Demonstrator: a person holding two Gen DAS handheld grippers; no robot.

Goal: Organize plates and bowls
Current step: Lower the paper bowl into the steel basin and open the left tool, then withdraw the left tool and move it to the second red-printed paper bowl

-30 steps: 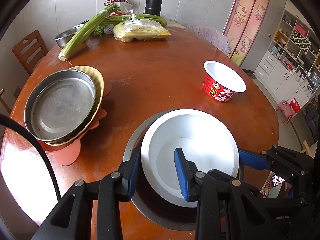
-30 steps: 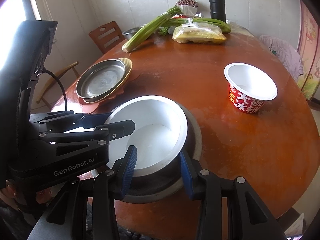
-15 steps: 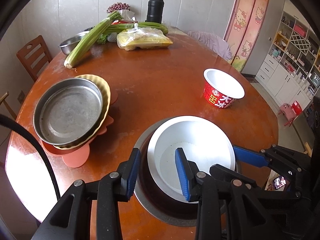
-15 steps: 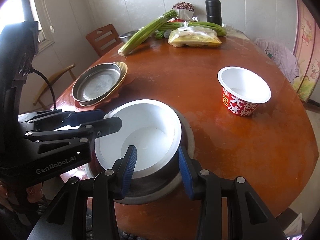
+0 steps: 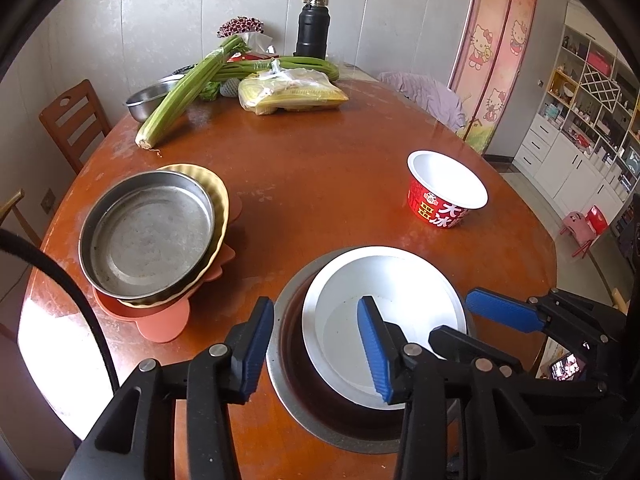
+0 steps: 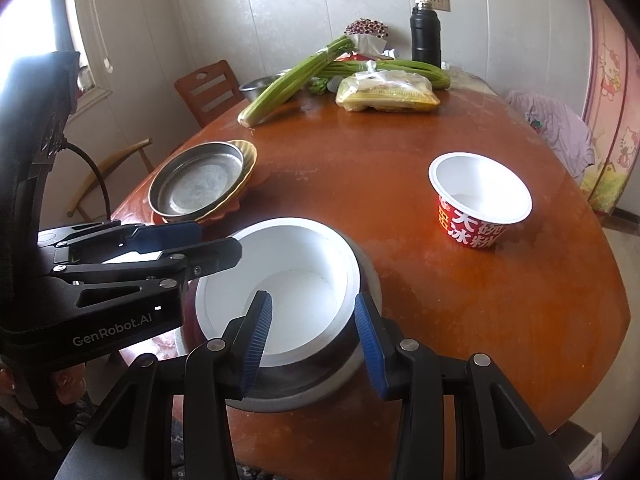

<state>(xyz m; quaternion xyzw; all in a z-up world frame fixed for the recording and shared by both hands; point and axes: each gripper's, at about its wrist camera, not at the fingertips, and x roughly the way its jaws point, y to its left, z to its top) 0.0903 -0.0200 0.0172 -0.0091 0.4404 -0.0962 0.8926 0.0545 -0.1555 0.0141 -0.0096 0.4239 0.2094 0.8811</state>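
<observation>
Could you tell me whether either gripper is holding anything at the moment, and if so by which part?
Nothing is held. The left gripper and right gripper each straddle the rims of the white bowl and metal bowl, jaws open.

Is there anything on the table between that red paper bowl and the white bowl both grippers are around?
Nothing visible. Only bare table lies between the red paper bowl and the white bowl nested in the metal bowl. The plate stack sits off to the far side.
</observation>
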